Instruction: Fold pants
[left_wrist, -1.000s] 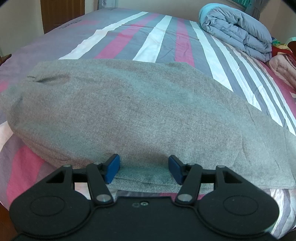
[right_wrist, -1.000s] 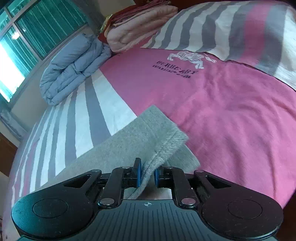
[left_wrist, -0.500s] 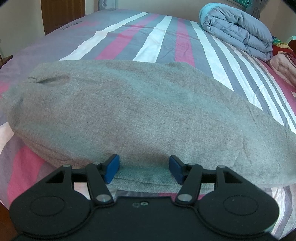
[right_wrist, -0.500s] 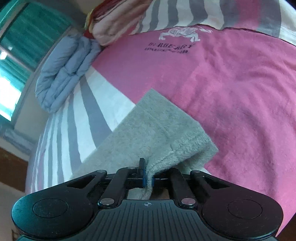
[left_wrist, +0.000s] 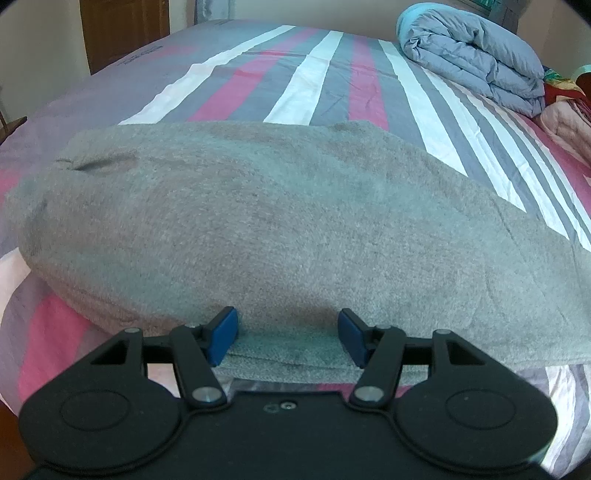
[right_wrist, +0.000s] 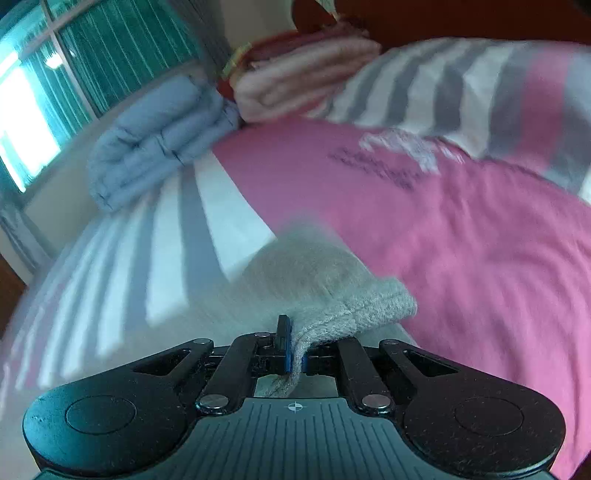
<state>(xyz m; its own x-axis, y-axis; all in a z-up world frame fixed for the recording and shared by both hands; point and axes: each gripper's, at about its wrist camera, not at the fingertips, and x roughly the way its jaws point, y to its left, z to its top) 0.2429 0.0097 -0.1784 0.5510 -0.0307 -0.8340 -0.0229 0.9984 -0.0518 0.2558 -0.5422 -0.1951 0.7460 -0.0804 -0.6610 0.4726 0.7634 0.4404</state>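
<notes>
With the right claw (right_wrist: 295, 360) clenched on the pants (right_wrist: 314, 280) hem, the left claw (left_wrist: 288, 338), released astride the pants' near edge, should anchor it.

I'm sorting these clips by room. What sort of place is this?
Most likely a bedroom in a home. The grey pants lie on a bed with a striped sheet, a folded blue-grey duvet sits at its far end beside folded pink bedding, and there is a curtained window.

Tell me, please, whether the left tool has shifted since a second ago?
No. The left tool sits at the same spot on the grey pants' near edge, with the folded blue quilt unmoved in view.
</notes>
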